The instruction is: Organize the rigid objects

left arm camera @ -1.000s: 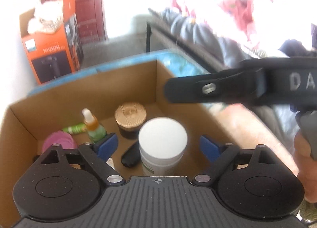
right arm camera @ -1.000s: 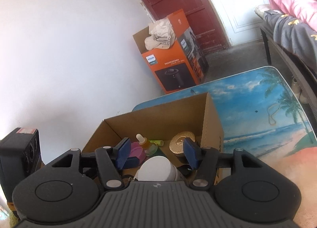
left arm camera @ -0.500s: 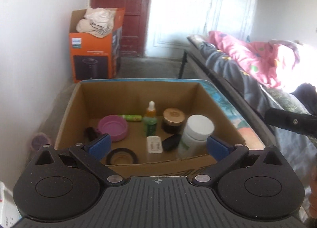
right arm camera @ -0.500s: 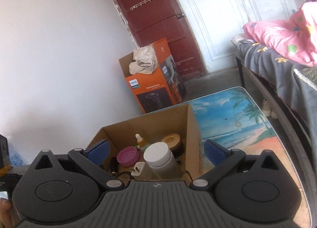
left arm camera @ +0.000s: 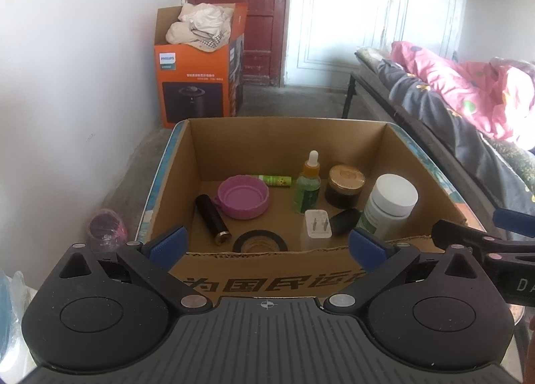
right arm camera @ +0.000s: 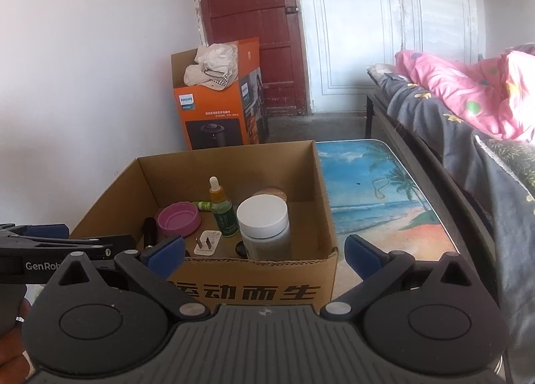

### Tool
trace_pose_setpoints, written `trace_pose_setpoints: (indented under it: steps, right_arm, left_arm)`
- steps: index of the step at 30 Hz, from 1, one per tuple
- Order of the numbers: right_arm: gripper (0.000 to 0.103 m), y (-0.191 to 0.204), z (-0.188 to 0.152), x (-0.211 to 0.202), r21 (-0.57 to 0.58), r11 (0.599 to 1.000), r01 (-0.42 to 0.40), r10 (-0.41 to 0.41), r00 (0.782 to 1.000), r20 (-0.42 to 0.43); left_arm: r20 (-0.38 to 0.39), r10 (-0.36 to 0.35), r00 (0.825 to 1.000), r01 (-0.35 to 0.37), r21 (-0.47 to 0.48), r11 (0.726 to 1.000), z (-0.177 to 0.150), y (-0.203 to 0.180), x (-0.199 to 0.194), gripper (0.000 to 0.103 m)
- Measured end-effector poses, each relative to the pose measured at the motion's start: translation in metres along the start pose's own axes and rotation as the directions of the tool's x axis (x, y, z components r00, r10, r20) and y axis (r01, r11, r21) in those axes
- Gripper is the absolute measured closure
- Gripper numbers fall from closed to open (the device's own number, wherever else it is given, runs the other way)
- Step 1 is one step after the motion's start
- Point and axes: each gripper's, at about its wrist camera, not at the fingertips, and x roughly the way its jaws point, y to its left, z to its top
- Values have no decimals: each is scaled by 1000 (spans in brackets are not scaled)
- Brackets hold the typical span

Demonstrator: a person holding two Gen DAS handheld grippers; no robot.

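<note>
Both your grippers hang spread wide with nothing between the blue pads: left gripper [left arm camera: 266, 247], right gripper [right arm camera: 264, 252]. Just ahead of both sits the open brown cardboard box [left arm camera: 267, 278], black Chinese characters across its near wall. Inside, the white-lidded plastic jar [right arm camera: 264, 228] stands upright nearest your right gripper. Beyond the box, an orange carton [right arm camera: 214, 116] reads "PHILIPS".

Both grippers backed off the cardboard box [left arm camera: 267, 130], left gripper [left arm camera: 267, 247] letting go of the white-capped jar [left arm camera: 389, 207] inside, I think.
</note>
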Motion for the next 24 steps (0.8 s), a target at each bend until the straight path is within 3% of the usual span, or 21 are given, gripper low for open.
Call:
trace_pose_setpoints:
  steps: [8,24]
  right_arm:
    - [0,10,5,9,-24,1000,20,-20,1000,-7]
    - [0,13,3,18,-52,998,17,-18,1000,-25]
  left_arm:
    - [-3,0,1000,0,-27,1000,-1,12,2,0]
    - [1,60,998,-60,9,998,-2,15,0,0]
